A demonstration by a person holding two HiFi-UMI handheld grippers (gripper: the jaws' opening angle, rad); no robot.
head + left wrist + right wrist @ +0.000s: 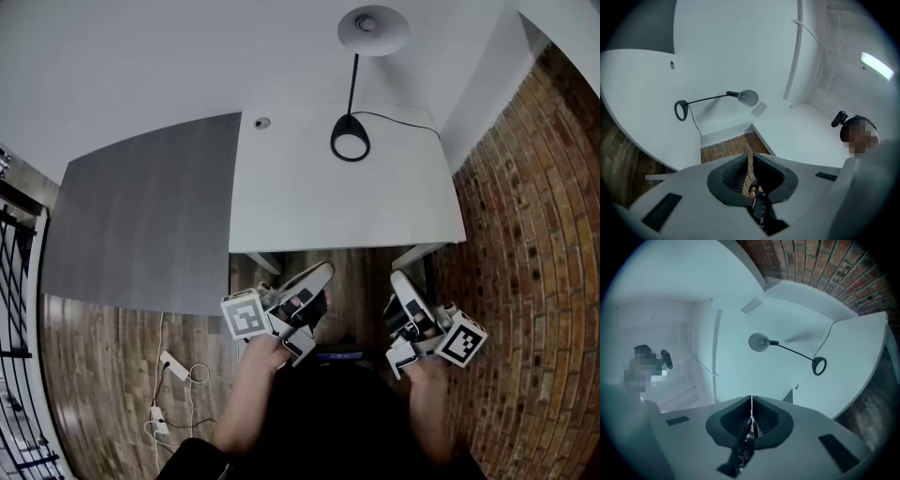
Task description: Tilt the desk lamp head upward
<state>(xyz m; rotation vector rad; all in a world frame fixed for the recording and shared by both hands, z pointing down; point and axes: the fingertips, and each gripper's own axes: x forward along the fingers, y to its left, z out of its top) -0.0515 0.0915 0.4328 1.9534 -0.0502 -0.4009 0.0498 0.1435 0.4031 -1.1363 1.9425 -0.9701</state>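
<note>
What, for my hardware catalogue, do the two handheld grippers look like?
Left gripper and right gripper match: pale grey-white shells, black ribbed fingers, and a white cube with black square markers on each. The person wears dark clothing.

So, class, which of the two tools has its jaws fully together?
The right tool: its jaws meet, while the left tool shows a slim gap between them.

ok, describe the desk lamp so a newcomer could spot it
Find the white desk beside the brick wall. The desk lamp stands at its far edge. Unlike the small round grommet nearby, it has a black ring base, thin stem and pale dish head.
</note>
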